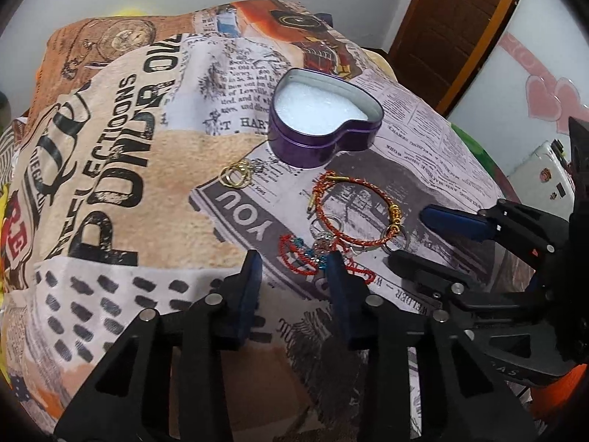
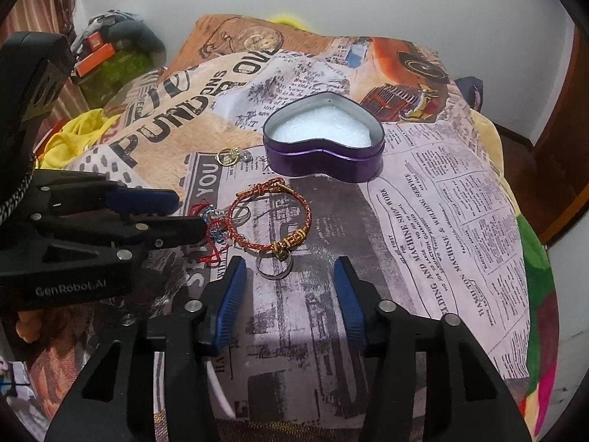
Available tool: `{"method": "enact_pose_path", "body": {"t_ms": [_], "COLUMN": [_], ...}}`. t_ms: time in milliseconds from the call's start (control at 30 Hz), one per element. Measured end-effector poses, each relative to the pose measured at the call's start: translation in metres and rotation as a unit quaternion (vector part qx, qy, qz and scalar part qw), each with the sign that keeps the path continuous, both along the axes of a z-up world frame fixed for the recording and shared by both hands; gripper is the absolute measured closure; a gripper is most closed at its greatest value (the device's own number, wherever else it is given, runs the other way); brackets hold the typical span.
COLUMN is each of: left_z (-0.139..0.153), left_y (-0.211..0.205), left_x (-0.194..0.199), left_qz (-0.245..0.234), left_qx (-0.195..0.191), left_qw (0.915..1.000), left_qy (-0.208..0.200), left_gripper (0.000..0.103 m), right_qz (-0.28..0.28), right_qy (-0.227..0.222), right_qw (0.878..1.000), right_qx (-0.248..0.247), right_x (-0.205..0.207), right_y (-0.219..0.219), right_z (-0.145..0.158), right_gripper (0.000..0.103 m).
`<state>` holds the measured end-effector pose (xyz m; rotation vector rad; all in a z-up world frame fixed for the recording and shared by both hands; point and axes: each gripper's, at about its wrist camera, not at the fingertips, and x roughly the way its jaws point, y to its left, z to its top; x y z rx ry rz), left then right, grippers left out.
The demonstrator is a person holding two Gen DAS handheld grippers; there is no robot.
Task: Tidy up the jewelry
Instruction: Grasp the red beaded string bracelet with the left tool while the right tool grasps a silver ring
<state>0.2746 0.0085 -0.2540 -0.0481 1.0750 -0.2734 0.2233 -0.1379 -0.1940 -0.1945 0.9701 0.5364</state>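
1. Left wrist view: the left gripper [image 1: 294,261] points down at a blanket [image 1: 147,169] printed like old newspaper. Its two blue fingers [image 1: 250,280] are apart, and nothing is between them.
2. A red beaded bracelet [image 1: 294,250] lies just past the fingertips. A red and gold cord bracelet [image 1: 353,213] lies beside it, with a silver ring [image 1: 324,221] inside its loop.
3. An open purple heart tin [image 1: 324,125] with a white pad inside sits farther back. A gold ring [image 1: 235,176] lies near its left side.
4. The right gripper [image 1: 408,235] comes in from the right, close to the cord bracelet.
5. Right wrist view: the right gripper [image 2: 287,272] has its fingers [image 2: 232,283] apart, gripping nothing. A silver ring [image 2: 274,265] lies on the blanket between the tips.
6. The cord bracelet [image 2: 272,217] is just past that ring. The heart tin [image 2: 324,147] sits behind it.
7. The left gripper [image 2: 191,213] reaches in from the left, its tips at the red beaded bracelet [image 2: 213,228].
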Motion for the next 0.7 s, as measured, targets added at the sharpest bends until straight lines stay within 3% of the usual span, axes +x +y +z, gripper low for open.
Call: {"method": "enact_pose_path", "body": {"t_ms": [300,400,467,700], "left_z": [-0.004,-0.004,-0.005,0.002], "left_y": [-0.003,-0.002,-0.002,0.001], "left_x": [0.002,0.003,0.002,-0.004], "left_qz": [-0.013,-0.012,-0.013,0.000], "left_qx": [-0.019,-0.024,-0.027,-0.022], "left_qw": [0.9997,0.9996,0.9995,0.9997], "left_qy": [0.004,0.004,0.006,-0.007], "left_gripper": [0.091,0.094,0.103,0.103], "right_qz": [0.013,0.016,0.019,0.009], "right_qy": [0.002,0.002,0.002,0.002], "right_qw": [1.000,1.000,1.000,1.000], "right_qx": [-0.008,-0.010,-0.011,-0.006], "right_x": [0.000,0.001,0.002,0.000], "right_y": [0.009,0.010,0.012,0.008], "right_z": [-0.005,-0.006,-0.007,-0.003], "right_gripper": [0.068,0.079,0.083,0.084]}}
